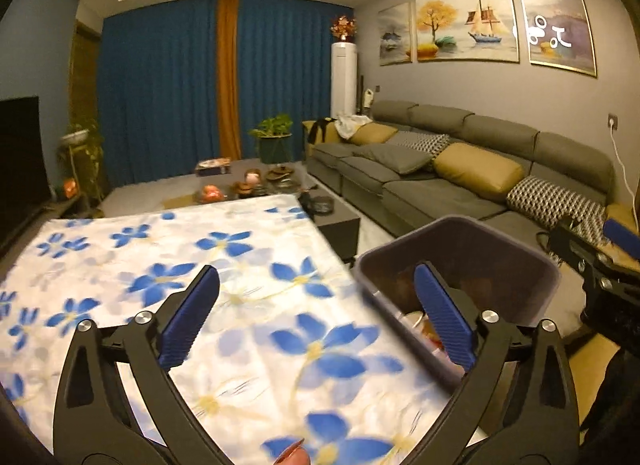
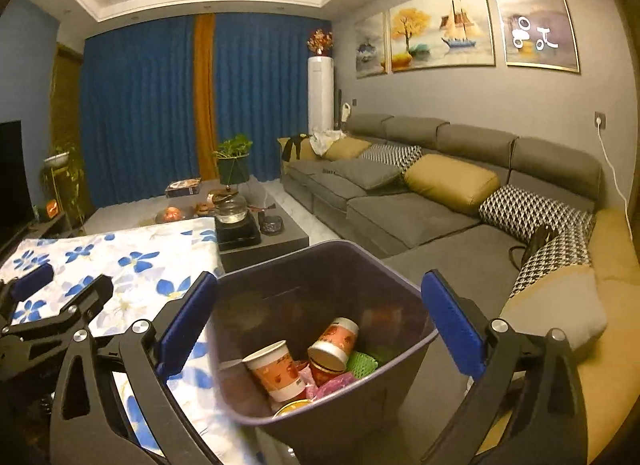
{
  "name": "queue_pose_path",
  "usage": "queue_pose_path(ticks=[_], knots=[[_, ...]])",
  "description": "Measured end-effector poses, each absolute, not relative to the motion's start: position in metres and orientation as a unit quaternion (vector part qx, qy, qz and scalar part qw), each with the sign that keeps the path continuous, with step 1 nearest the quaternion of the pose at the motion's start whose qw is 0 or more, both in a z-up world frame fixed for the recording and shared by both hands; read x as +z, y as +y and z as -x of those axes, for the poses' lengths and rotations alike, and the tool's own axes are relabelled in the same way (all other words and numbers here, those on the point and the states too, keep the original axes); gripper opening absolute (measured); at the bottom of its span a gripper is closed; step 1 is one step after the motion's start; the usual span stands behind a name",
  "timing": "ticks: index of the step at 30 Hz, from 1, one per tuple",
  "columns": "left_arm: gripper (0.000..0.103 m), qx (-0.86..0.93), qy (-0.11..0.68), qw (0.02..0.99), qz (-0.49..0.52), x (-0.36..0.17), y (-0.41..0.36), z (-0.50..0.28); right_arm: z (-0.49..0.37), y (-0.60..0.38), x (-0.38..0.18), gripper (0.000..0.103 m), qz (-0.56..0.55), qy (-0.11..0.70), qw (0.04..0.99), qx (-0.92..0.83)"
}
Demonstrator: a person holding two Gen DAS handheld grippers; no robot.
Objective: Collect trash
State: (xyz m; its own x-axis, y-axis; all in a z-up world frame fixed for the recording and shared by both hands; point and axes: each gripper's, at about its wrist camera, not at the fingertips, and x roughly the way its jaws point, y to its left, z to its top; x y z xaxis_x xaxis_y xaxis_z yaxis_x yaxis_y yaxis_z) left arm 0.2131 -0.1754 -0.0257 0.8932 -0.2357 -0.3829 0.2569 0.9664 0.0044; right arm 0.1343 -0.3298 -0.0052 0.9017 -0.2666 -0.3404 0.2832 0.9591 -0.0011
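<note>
Both grippers spread wide, nothing held. The left gripper (image 1: 316,289) hovers over the floral cloth (image 1: 200,305); the right gripper (image 2: 320,301) frames the dark bin (image 2: 400,349) beside the cloth's edge. Inside lie two paper cups (image 2: 276,369), green mesh and pink scraps, the rest lost in shadow and blur.

Table under white cloth with blue flowers (image 1: 248,305), dark bin (image 2: 320,285) just beside its edge
</note>
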Motion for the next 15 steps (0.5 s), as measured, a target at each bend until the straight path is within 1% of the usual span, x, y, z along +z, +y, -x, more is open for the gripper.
queue_pose_path(ticks=[5,15], knots=[[0.097,-0.106,0.192,0.975,-0.041,-0.020,-0.143,-0.176,-0.109,-0.302,-0.003,0.098,-0.010,0.167,0.974,-0.151],[0.097,-0.073,0.197,0.977,-0.023,-0.012,-0.085,-0.115,-0.048,-0.251,-0.005,0.098,-0.006,0.176,0.975,-0.134]])
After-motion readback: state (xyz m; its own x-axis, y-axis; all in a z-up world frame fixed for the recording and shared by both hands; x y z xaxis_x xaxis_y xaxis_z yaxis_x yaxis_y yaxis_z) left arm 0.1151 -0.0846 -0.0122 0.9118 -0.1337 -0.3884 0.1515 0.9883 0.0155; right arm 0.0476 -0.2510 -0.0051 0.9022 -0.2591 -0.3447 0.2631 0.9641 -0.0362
